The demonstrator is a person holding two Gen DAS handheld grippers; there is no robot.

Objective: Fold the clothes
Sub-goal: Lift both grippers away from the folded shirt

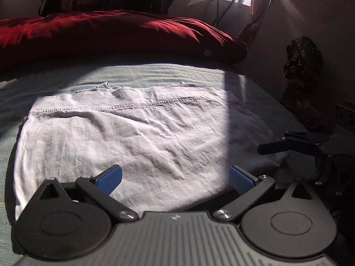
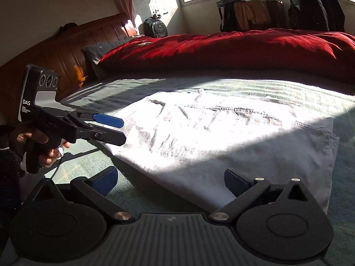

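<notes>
Blue-padded fingers of the left gripper (image 1: 175, 178) spread wide just above the near edge of the white garment (image 1: 133, 137), gripping nothing. That garment lies folded into a broad, flat rectangle on the grey-green bedspread (image 1: 66, 75) — wrinkled all over, with a stitched hem running across its far part and a ribbed neckline peeking out at the far edge. Sunlight washes most of it; a shadow covers its right end. Behind it rests a red duvet (image 1: 111, 28).

From the right wrist view, the right gripper (image 2: 170, 180) is equally wide open and empty, low over the bedspread at the garment's near corner, one finger beside the cloth and the other above it. Over to the left, a hand (image 2: 44, 148) holds the left gripper by its pistol handle, fingers levelled at the garment's left edge — parted one above the other, nothing between them.
</notes>
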